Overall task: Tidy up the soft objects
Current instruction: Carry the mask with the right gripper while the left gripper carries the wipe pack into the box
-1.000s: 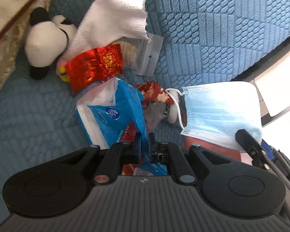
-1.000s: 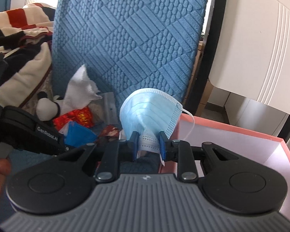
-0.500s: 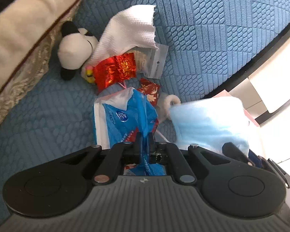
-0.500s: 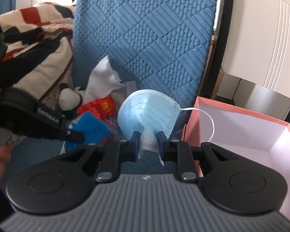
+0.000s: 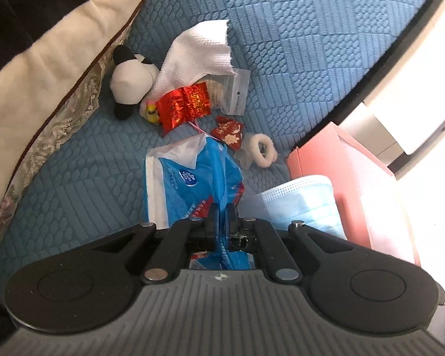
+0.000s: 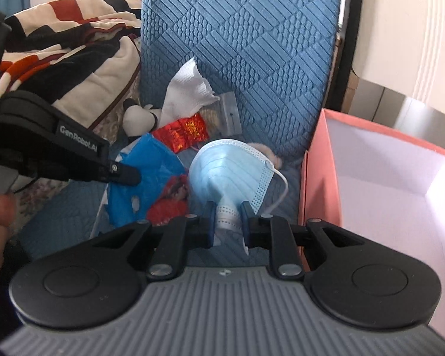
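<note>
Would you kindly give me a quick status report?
Left gripper shut on blue tissue pack. Right gripper pinching pale blue face mask. Pink open box beside it, path unobstructed.

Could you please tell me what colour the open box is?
The box is pink outside, white inside; right wrist view.

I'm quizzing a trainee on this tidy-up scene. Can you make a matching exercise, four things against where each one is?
Things:
1. face mask
2. blue tissue pack
3. panda plush
4. white hair tie

Places:
A. lying on the blue quilt close to the pink box
B. pinched in the left hand-held gripper
C. beside the striped blanket
D. clamped in the right hand-held gripper

Pairs: 1-D, 2-B, 3-C, 4-A
</note>
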A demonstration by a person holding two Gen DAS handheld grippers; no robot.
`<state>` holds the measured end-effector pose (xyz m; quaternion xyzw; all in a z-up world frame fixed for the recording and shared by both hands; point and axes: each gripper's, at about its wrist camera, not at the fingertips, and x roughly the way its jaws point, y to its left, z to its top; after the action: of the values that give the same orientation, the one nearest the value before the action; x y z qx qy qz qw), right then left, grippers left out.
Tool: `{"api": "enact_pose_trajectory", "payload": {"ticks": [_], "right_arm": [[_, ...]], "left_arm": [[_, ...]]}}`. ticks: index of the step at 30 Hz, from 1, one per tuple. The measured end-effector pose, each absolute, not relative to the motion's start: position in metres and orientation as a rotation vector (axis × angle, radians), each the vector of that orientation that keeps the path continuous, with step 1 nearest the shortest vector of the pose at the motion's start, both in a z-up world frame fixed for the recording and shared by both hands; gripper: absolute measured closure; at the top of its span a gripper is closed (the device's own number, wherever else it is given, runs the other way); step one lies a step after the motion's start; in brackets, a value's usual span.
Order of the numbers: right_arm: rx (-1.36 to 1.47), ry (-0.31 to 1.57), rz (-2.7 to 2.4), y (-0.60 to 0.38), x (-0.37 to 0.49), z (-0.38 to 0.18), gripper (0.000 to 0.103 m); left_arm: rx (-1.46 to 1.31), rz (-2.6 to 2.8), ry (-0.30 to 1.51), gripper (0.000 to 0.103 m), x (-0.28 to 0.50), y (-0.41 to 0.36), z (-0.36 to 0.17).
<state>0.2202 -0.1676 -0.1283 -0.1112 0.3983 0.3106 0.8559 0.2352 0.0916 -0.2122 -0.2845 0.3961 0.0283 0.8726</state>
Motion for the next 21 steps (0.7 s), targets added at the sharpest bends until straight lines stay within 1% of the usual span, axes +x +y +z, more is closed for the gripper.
{"api": "enact_pose_trajectory", "payload": {"ticks": [12,15,21], "right_arm": [[-0.068,0.995,0.655,-0.203,0.230,-0.116,0.081],[-0.011,1.027,0.639,-0.214,0.243,-0.102,0.081],[0.022,1.022,0.626,-0.227,0.268,-0.062,0.081]], "left_arm": [[-0.560,0.062,0.819,0.098,0.212,0.080,-0.202],[-0.533,0.072,0.817,0.099,0.210,0.074,-0.191],[-0.517,0.056,0.805,0.099,0.219,0.061,-0.153]]}}
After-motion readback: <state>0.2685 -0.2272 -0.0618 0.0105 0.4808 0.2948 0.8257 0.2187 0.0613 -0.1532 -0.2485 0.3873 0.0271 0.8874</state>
